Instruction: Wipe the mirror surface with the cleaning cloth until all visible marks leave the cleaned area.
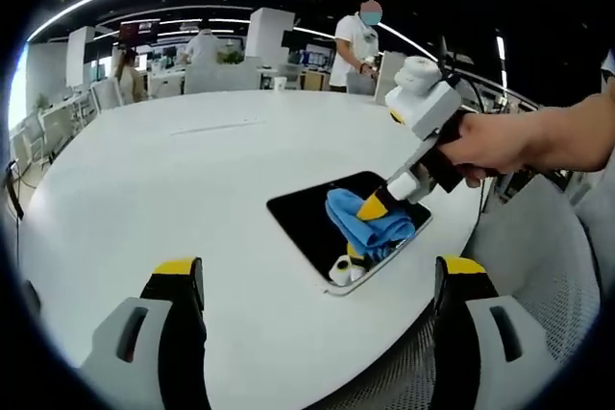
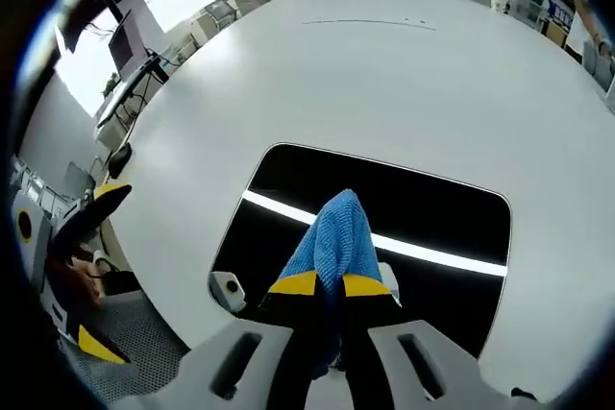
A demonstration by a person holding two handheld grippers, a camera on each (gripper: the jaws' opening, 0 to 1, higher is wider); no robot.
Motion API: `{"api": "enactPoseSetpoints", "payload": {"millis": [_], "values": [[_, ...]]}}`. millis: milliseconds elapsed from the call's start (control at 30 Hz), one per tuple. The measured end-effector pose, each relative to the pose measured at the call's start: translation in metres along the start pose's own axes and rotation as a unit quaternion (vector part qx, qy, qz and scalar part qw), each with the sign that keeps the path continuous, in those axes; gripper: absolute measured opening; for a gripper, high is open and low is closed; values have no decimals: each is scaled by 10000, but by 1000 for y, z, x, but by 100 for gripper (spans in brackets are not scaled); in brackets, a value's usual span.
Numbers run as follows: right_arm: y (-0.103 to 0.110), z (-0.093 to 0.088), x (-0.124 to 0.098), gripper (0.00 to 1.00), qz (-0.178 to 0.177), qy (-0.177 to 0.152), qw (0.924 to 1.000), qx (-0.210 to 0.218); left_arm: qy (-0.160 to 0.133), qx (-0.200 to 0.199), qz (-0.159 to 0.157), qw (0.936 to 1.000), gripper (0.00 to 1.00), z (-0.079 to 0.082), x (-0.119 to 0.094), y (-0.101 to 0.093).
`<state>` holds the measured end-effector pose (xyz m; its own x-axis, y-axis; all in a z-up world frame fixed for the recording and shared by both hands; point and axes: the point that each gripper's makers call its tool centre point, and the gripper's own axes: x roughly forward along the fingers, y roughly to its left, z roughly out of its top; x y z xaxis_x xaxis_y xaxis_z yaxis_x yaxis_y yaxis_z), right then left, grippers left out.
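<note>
Blue cleaning cloth [image 2: 338, 237] sits pinched between the pressed-together tips of the right claw [image 2: 329, 285], held down on the dark rectangular mirror [image 2: 442, 218]. The left claw [image 1: 317, 285] hangs spread, holding nothing, over the white round tabletop [image 1: 173, 180]. The mirror lies near the tabletop's edge. Beyond are office desks, a person standing, and ceiling light strips.

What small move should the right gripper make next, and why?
Probably sweep the blue cloth forward across the mirror. The right gripper is shut on the cloth and pressing it near the mirror's near edge, so most of the glass ahead looks unwiped.
</note>
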<state>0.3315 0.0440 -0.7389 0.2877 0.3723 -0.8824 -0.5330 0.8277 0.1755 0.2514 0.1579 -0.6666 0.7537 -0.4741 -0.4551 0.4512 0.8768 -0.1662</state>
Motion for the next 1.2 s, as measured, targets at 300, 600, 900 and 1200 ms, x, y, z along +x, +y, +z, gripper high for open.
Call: {"api": "enactPoseSetpoints", "payload": {"millis": [300, 600, 900, 1200], "values": [[-6, 17, 8, 2, -84, 28, 9999, -105, -73, -104, 82, 9999, 99, 0, 0, 6], [-9, 25, 10, 2, -136, 38, 9998, -151, -13, -106, 27, 9999, 99, -3, 2, 5], [-11, 33, 14, 2, -166, 26, 9996, -217, -13, -42, 58, 10000, 99, -3, 1, 5], [-14, 43, 18, 2, -221, 82, 9994, -267, 13, -32, 41, 10000, 99, -3, 1, 4]]}}
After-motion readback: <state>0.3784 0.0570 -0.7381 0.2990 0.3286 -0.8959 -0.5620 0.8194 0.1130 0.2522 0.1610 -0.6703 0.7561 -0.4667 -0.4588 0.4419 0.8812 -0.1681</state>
